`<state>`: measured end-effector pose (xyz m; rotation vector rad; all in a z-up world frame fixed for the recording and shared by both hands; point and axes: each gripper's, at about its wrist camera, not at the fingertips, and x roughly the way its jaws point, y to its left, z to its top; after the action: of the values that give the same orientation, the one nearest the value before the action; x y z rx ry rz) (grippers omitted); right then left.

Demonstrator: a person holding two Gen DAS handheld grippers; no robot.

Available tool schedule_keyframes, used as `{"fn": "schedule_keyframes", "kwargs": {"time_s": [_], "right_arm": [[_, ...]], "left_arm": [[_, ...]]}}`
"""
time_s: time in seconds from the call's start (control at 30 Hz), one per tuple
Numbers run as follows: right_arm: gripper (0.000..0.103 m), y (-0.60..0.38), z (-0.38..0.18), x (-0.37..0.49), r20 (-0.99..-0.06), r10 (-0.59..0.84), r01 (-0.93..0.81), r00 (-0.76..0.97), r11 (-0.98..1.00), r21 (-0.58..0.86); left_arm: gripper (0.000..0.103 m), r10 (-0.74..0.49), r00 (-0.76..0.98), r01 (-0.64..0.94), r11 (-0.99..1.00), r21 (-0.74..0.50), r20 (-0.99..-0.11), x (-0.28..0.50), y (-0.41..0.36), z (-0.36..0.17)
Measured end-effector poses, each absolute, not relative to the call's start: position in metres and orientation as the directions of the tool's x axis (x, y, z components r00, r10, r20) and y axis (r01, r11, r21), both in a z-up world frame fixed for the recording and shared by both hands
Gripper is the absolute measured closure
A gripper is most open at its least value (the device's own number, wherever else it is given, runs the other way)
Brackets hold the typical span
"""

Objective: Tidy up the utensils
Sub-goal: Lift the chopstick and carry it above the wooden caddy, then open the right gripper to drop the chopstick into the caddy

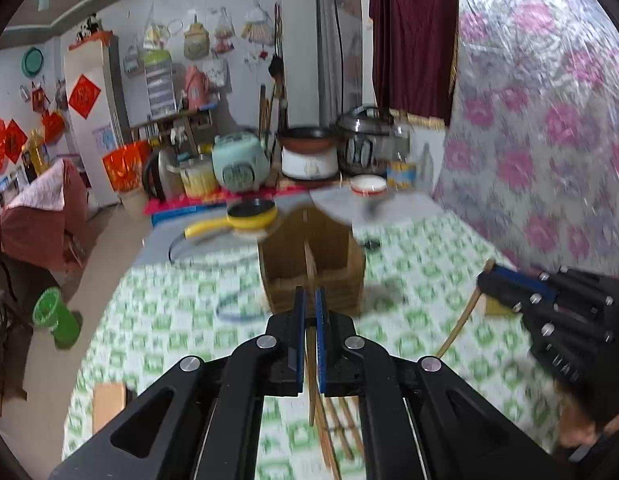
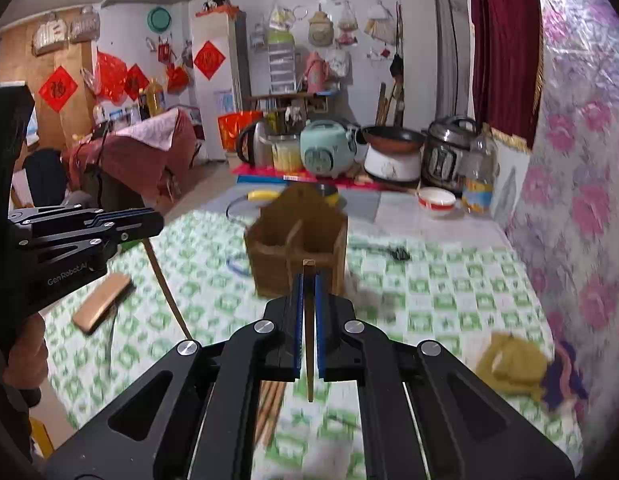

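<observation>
Chopstick [image 1: 310, 368] inside closed left gripper [image 1: 309, 300]

A wooden utensil holder [image 2: 297, 248] with two compartments stands upright mid-table, toward the table's far edge. One thin wooden utensil [image 1: 310, 364] and another wooden stick [image 2: 309, 332] hang steeply above loose chopsticks [image 1: 341, 428] lying near the table's front edge.

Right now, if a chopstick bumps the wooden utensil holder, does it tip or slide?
Probably neither. The wooden utensil holder looks boxy with a broad base, so tipping seems unlikely. It sits on the checked tablecloth, which may grip it or bunch up. It looks nearly empty, so likely light.
</observation>
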<state>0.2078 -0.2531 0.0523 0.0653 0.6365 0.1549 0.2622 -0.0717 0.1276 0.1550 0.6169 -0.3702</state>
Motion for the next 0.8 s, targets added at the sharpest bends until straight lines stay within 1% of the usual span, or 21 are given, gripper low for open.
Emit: {"fn": "schedule_keyframes", "kwargs": {"time_s": [0.07, 0.13, 0.23, 0.3, 0.33, 0.37, 0.43, 0.5, 0.53, 0.57, 0.6, 0.63, 0.67, 0.7, 0.73, 0.8], "right_arm": [[0.096, -0.254, 0.064, 0.227, -0.562, 0.169, -0.12, 0.81, 0.985, 0.123], [0.096, -0.256, 0.078, 0.247, -0.526, 0.176, -0.114, 0.832, 0.982, 0.148], [0.096, -0.261, 0.098, 0.275, -0.446, 0.156, -0.085, 0.882, 0.981, 0.174], [0.096, -0.259, 0.104, 0.29, -0.393, 0.136, -0.072, 0.909, 0.982, 0.174], [0.096, -0.257, 0.105, 0.297, -0.375, 0.124, -0.065, 0.919, 0.984, 0.167], [0.096, -0.255, 0.101, 0.305, -0.358, 0.106, -0.053, 0.928, 0.986, 0.155], [0.096, -0.252, 0.087, 0.318, -0.354, 0.083, -0.035, 0.932, 0.989, 0.141], [0.096, -0.251, 0.063, 0.335, -0.384, 0.072, -0.022, 0.921, 0.991, 0.132], [0.095, -0.25, 0.052, 0.342, -0.41, 0.069, -0.019, 0.909, 0.992, 0.123], [0.092, -0.25, 0.039, 0.349, -0.448, 0.079, -0.029, 0.89, 0.993, 0.116], [0.092, -0.254, 0.029, 0.352, -0.48, 0.09, -0.034, 0.873, 0.992, 0.125], [0.091, -0.259, 0.026, 0.351, -0.49, 0.097, -0.031, 0.866, 0.99, 0.141], [0.088, -0.262, 0.026, 0.348, -0.491, 0.101, -0.031, 0.865, 0.988, 0.15], [0.085, -0.266, 0.029, 0.344, -0.487, 0.103, -0.028, 0.867, 0.987, 0.159], [0.083, -0.269, 0.033, 0.341, -0.481, 0.103, -0.026, 0.871, 0.986, 0.165], [0.075, -0.272, 0.043, 0.328, -0.469, 0.1, -0.023, 0.878, 0.986, 0.167]], "left_arm": [[0.098, -0.293, 0.776, 0.37, 0.928, 0.028, -0.559, 0.28, -0.076, 0.146], [0.098, -0.298, 0.808, 0.352, 0.936, 0.011, -0.508, 0.3, -0.078, 0.168], [0.098, -0.295, 0.86, 0.315, 0.949, -0.021, -0.416, 0.327, -0.079, 0.192], [0.098, -0.275, 0.89, 0.285, 0.958, -0.026, -0.363, 0.344, -0.081, 0.195], [0.098, -0.267, 0.897, 0.275, 0.961, -0.026, -0.353, 0.353, -0.083, 0.192], [0.098, -0.258, 0.898, 0.266, 0.964, -0.028, -0.356, 0.363, -0.085, 0.185], [0.098, -0.254, 0.884, 0.256, 0.966, -0.047, -0.392, 0.386, -0.086, 0.158], [0.097, -0.246, 0.863, 0.244, 0.968, -0.062, -0.442, 0.404, -0.087, 0.123], [0.096, -0.238, 0.854, 0.236, 0.97, -0.063, -0.463, 0.409, -0.084, 0.113], [0.092, -0.233, 0.833, 0.232, 0.97, -0.066, -0.502, 0.414, -0.081, 0.1], [0.077, -0.236, 0.823, 0.233, 0.97, -0.072, -0.516, 0.414, -0.078, 0.095], [0.065, -0.232, 0.822, 0.226, 0.971, -0.076, -0.521, 0.412, -0.073, 0.093], [0.042, -0.214, 0.832, 0.205, 0.976, -0.075, -0.511, 0.408, -0.067, 0.094], [0.031, -0.191, 0.849, 0.18, 0.981, -0.071, -0.493, 0.402, -0.061, 0.097], [0.029, -0.178, 0.86, 0.166, 0.984, -0.068, -0.479, 0.396, -0.055, 0.101], [0.025, -0.17, 0.869, 0.159, 0.985, -0.062, -0.465, 0.383, -0.047, 0.111]]}}
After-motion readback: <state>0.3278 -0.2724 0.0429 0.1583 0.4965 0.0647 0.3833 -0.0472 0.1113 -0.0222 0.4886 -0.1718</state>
